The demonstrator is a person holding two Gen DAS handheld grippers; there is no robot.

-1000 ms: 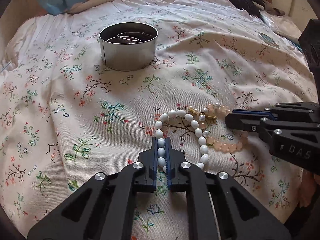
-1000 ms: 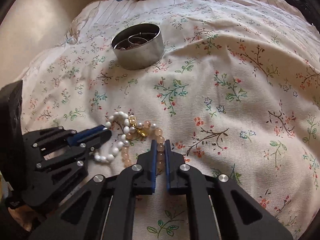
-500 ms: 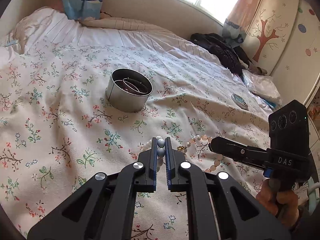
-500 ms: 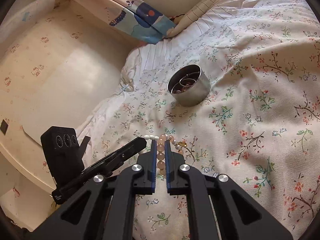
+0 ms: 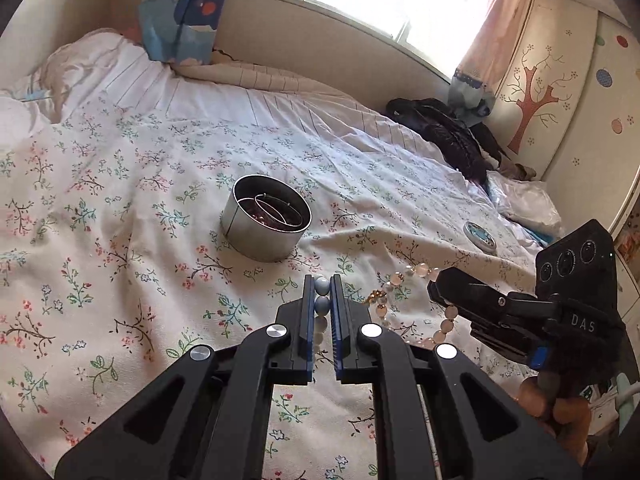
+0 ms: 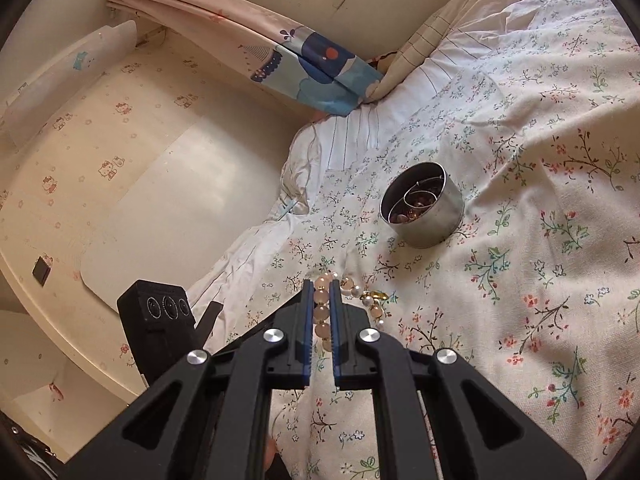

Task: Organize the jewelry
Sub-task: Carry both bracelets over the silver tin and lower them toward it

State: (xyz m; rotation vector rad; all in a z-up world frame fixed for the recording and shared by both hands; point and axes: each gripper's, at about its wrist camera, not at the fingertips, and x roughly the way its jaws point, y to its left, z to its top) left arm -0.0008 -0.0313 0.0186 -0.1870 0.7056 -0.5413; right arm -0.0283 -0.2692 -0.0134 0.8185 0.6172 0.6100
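Two bracelets held above the floral bedspread point(image 5: 120, 240) | left gripper point(image 5: 322, 292) clamped on white bead bracelet point(image 5: 321, 296) | right gripper point(image 6: 321, 300) on peach bead bracelet point(image 6: 321, 312) | round tin point(image 5: 266, 220) (some jewelry inside) mid-bed | both undeposited

Both grippers are matte black, with angular cut-out arms and round silver screws. The left gripper point(image 5: 322, 300) has blue ribbed pads lining its fingers point(image 5: 307, 312), as does the right gripper point(image 6: 321, 304). The right gripper's body carries white "DAS" lettering, three round sockets, and a bare-skinned hand point(image 5: 556, 412) beneath.
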